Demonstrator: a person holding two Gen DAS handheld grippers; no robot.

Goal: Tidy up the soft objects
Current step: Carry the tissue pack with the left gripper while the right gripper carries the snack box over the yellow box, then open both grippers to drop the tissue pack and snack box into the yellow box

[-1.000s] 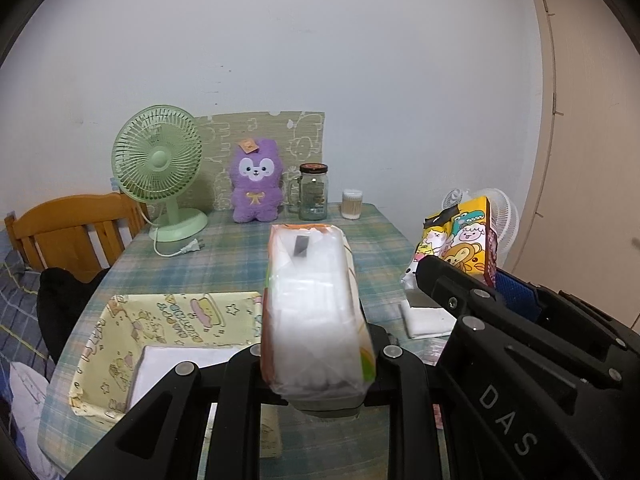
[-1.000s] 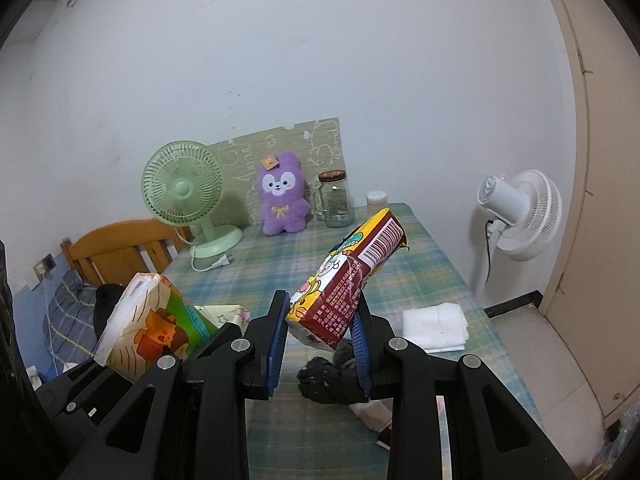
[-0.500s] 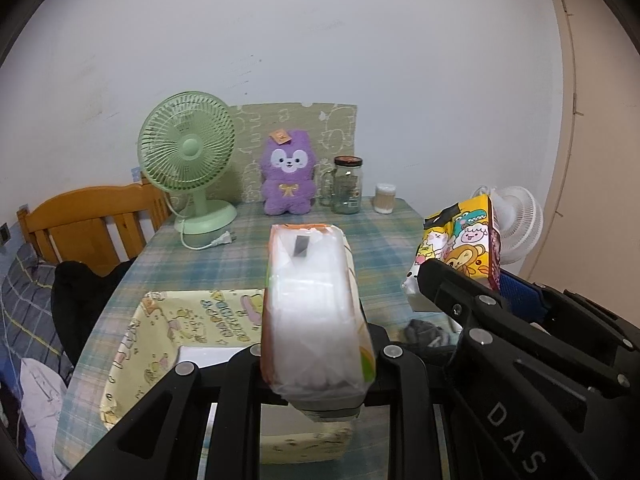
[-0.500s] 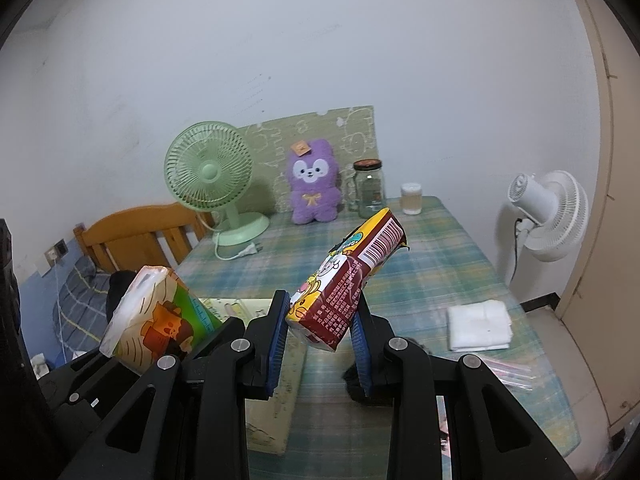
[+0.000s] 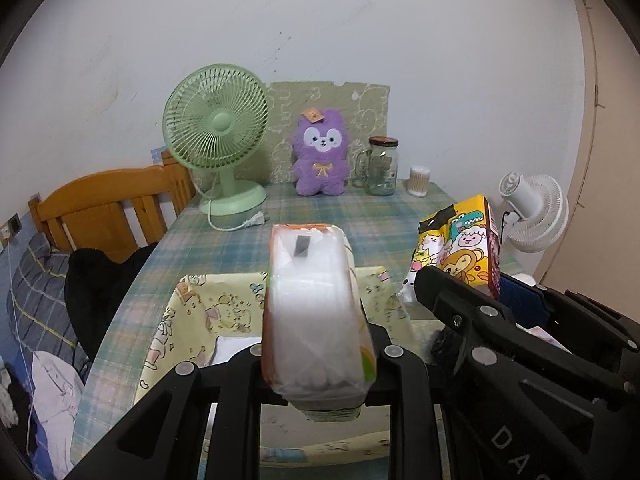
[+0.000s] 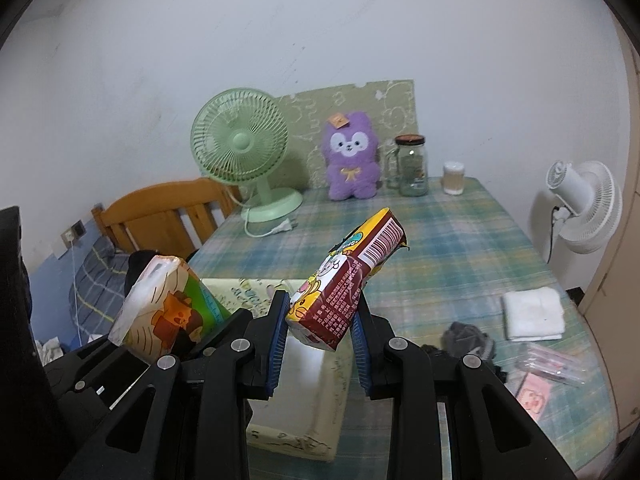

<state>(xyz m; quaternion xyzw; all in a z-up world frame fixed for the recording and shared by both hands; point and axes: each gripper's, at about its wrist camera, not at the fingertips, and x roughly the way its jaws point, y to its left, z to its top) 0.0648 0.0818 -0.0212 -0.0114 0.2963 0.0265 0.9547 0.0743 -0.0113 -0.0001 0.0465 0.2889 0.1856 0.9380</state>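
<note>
This is a lived-in room in a home, likely a bedroom that doubles as an eating corner. Ahead of the jaws a tabletop [image 6: 452, 248] under a plaid cloth stands against a plain white wall, and at its far edge are a green desk fan [image 6: 244, 152], a purple plush toy [image 6: 352, 160], a glass jar [image 6: 412, 166] and a small cup [image 6: 453, 178]. Left of the jaws a wooden headboard [image 6: 160, 216] rises over checked bedding [image 5: 36, 280] and loose clothes, and to the right a white fan [image 6: 580, 204] stands by a door [image 5: 600, 120].
</note>
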